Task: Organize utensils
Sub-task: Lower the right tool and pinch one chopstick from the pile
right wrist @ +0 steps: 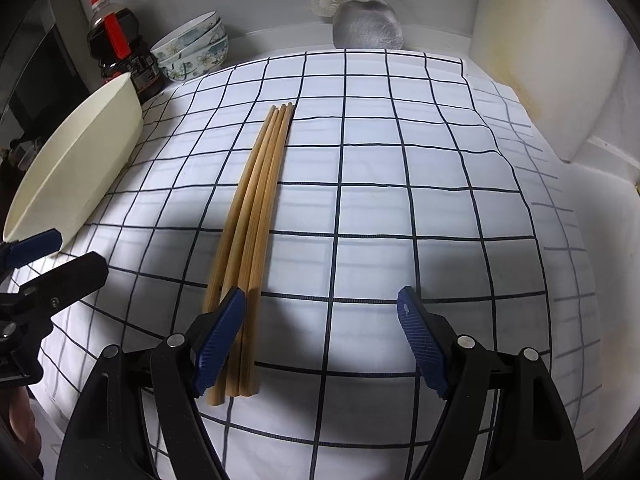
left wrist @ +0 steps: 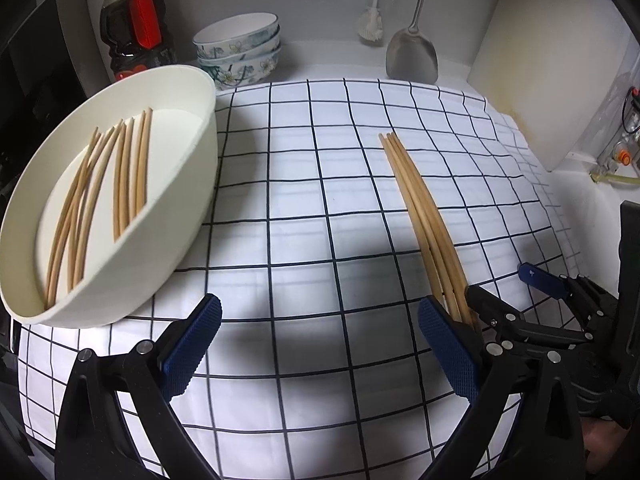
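Observation:
A bundle of several wooden chopsticks point(right wrist: 256, 208) lies on the checked cloth point(right wrist: 400, 200), thick ends toward me. My right gripper point(right wrist: 322, 300) hangs open just above the cloth. Its left finger point(right wrist: 224, 328) sits over the bundle's thick ends, and nothing is between the pads. In the left wrist view the same chopsticks point(left wrist: 420, 208) run under my right gripper point(left wrist: 500, 284). My left gripper point(left wrist: 320, 316) is open over bare cloth, to the left of the bundle. A white oval tub point(left wrist: 200, 184) at the left holds several more chopsticks point(left wrist: 104, 192).
Behind the tub stand a dark sauce bottle point(left wrist: 132, 28) and stacked floral bowls point(left wrist: 240, 48). A metal spatula point(left wrist: 412, 56) and a white brush point(left wrist: 372, 20) hang on the back wall. A white board point(left wrist: 560, 60) leans at the right.

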Demonstrator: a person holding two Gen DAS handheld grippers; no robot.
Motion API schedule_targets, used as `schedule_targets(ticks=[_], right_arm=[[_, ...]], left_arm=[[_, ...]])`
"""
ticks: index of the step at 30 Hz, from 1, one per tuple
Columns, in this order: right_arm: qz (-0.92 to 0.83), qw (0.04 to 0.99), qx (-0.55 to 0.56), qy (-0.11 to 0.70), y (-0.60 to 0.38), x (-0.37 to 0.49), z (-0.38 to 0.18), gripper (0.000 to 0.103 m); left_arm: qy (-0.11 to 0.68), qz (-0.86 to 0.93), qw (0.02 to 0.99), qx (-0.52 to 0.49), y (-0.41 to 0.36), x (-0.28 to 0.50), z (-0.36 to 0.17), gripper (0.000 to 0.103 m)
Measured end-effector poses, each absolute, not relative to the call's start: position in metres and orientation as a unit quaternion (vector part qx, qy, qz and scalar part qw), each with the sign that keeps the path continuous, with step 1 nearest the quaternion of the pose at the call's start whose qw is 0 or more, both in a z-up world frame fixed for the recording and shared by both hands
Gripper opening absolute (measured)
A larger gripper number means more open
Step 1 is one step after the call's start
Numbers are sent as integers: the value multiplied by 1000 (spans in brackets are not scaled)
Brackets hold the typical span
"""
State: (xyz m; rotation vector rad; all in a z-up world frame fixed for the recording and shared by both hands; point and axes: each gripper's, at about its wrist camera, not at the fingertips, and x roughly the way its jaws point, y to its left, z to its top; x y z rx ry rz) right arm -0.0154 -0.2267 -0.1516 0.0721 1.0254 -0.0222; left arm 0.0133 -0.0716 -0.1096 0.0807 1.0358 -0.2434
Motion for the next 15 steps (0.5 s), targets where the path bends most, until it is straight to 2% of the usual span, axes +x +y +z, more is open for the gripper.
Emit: schedule_targets(ticks=[15], right_arm=[[-5, 873, -14, 488, -220, -14, -157, 75]], left_arm=[[505, -110, 855, 41, -80, 17, -124, 97]])
